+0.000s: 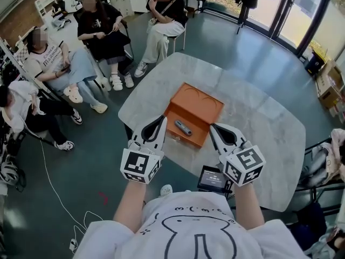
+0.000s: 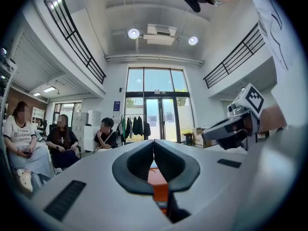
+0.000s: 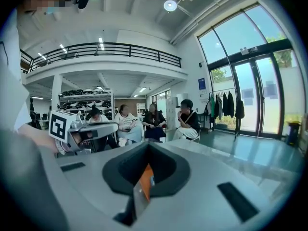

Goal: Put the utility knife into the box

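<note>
a: nearest?
b: a white shirt [image 1: 188, 228]. past it the left gripper [image 1: 161, 121] and right gripper [image 1: 212, 128], each pressed together on an orange edge of the box [image 1: 197, 106].
a: the knife?
b: the knife [image 1: 183, 127] is grey and slim, lying slantwise in the box's near half.
a: around it?
b: pale marble worktop [image 1: 259, 123], teal floor [image 1: 232, 47], seated people [image 1: 99, 28].
a: unclear?
b: the knife's blade. also a dark screen [image 1: 212, 178], half hidden by the right gripper.

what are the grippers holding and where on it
The orange box, not the utility knife in it: the right hand-held gripper pinches a thin wall at its near right edge; the left hand-held gripper seems shut on its near left corner.
</note>
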Demonstrator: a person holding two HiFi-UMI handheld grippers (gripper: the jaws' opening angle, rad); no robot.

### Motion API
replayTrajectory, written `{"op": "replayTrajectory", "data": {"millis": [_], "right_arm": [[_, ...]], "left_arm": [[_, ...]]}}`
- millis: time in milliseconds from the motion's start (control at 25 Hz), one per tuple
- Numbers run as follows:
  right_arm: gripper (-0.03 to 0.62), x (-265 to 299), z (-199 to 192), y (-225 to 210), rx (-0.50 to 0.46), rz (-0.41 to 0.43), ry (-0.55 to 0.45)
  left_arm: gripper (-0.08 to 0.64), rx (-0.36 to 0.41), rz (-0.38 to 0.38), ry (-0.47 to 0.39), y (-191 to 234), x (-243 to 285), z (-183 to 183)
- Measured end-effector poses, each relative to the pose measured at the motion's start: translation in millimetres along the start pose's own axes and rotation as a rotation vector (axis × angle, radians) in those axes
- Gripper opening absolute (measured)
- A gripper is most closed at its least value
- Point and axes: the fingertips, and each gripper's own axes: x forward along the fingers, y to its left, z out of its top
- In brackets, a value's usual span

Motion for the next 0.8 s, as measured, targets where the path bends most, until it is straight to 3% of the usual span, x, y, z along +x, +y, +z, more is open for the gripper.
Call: {"op": "replayTrajectory", "data": {"millis": [800], "right_arm": [[0.008, -15, 2, -3, -0.022, -0.003, -0.052]], "left_arm": [[0.015, -0.013, 0.017, -0.014, -5, 1, 1]]}}
